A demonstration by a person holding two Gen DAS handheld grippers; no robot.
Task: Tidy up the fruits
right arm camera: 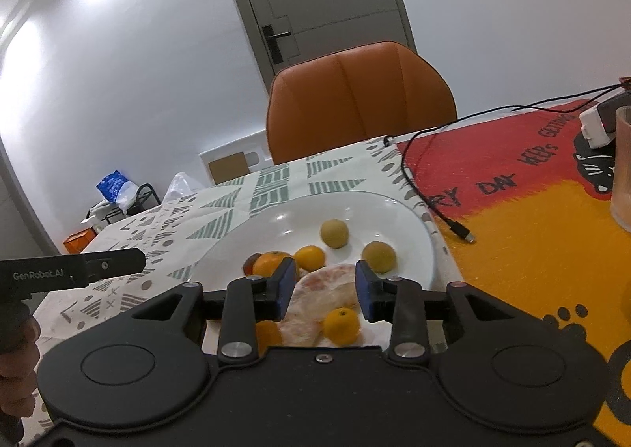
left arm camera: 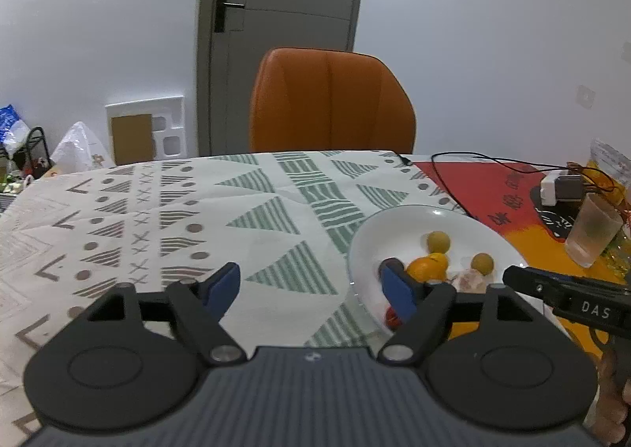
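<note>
I'm looking down my right gripper now, and the shallow white ceramic plate sits dead ahead at twelve o'clock with all the fruit already on it. Directly under the jaws lies the pale pink peeled pomelo segment, its long axis running roughly from eight o'clock to two o'clock, across my line of approach. A small round orange kumquat sits at its six o'clock edge, touching it. The two dull yellow round fruits rest further out, toward twelve and one o'clock. My right jaws are partly spread, the blue pads either side of the segment but pinching nothing as far as I can judge.

Over on the left gripper, the jaws stand wide and empty; the plate lies off at two o'clock, beside its right finger. So the right hand is the nearer one, I reckon.
</note>
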